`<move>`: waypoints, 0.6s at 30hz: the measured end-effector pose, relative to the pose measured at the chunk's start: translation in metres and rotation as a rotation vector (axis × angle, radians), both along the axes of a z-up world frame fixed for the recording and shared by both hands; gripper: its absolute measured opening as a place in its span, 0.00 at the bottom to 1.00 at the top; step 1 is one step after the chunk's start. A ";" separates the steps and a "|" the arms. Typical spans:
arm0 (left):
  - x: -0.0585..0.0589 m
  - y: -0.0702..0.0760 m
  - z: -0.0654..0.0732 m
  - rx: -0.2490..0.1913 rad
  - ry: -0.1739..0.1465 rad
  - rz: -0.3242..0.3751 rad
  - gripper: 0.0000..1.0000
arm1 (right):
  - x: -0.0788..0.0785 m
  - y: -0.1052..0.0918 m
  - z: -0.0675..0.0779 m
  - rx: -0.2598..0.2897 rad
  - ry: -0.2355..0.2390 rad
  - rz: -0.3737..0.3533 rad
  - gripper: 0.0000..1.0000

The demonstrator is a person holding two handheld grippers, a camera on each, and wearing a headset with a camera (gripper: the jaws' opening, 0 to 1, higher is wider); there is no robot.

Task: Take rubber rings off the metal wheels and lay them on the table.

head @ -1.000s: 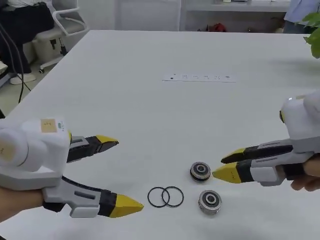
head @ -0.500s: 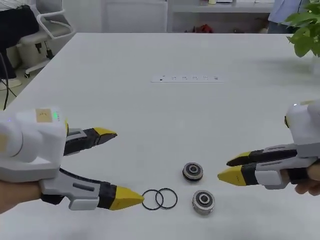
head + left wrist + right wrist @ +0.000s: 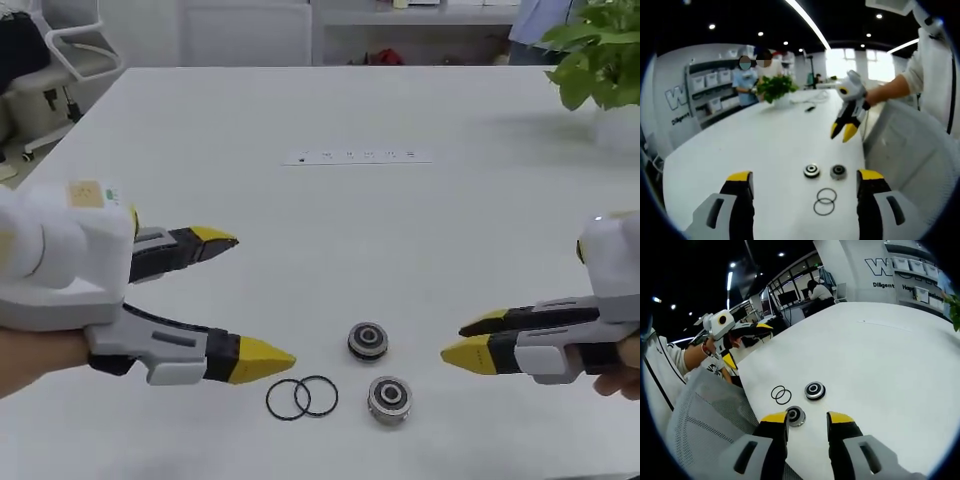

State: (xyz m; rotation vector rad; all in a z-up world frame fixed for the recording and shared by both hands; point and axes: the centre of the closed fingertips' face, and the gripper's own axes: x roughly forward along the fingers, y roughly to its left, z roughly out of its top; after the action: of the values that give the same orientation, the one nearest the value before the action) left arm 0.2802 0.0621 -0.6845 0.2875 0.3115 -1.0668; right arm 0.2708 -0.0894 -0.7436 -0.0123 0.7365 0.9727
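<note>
Rubber rings (image 3: 302,398), two thin black loops that overlap, lie flat on the white table (image 3: 400,220) in the lower middle of the head view. Both rings are already off the wheels. Just right of them sit the two metal wheels, one (image 3: 368,341) a little higher in the frame and the other (image 3: 389,398) lower, near each other but not touching and apart from the rings.

The left gripper (image 3: 250,300) comes in from the lower left with its yellow-tipped jaws spread wide and nothing between them. Its lower tip is just above and left of the rings.

The right gripper (image 3: 458,340) reaches in from the lower right, jaws only a little apart and empty, tips pointing at the wheels from nearby.

In the left gripper view the rings (image 3: 825,201) lie low in the frame between that gripper's own jaws, with the wheels just above them. In the right gripper view one wheel (image 3: 795,415) sits just beside the left jaw tip.

A paper strip (image 3: 357,156) lies farther up the table, and a leafy plant (image 3: 595,55) is at the upper right.
</note>
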 end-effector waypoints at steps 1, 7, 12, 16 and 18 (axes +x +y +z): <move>0.000 -0.001 0.000 0.001 -0.003 -0.004 0.85 | 0.000 -0.001 0.000 0.000 0.000 -0.002 0.27; 0.003 -0.006 -0.003 0.015 -0.014 -0.012 0.81 | 0.001 -0.007 -0.002 0.001 0.004 -0.017 0.26; 0.012 -0.011 -0.002 0.009 -0.035 -0.005 0.79 | -0.001 -0.009 -0.002 0.003 0.003 -0.019 0.26; 0.017 -0.020 0.002 -0.012 -0.054 -0.012 0.74 | -0.001 -0.011 -0.002 0.002 0.003 -0.017 0.25; 0.019 -0.024 0.003 -0.016 -0.064 -0.019 0.71 | -0.001 -0.011 -0.001 0.004 0.002 -0.018 0.25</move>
State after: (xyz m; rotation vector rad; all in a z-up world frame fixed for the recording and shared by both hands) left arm 0.2989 0.0376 -0.6817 0.3097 0.2431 -1.0758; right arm 0.2699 -0.1002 -0.7446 -0.0009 0.7348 0.9568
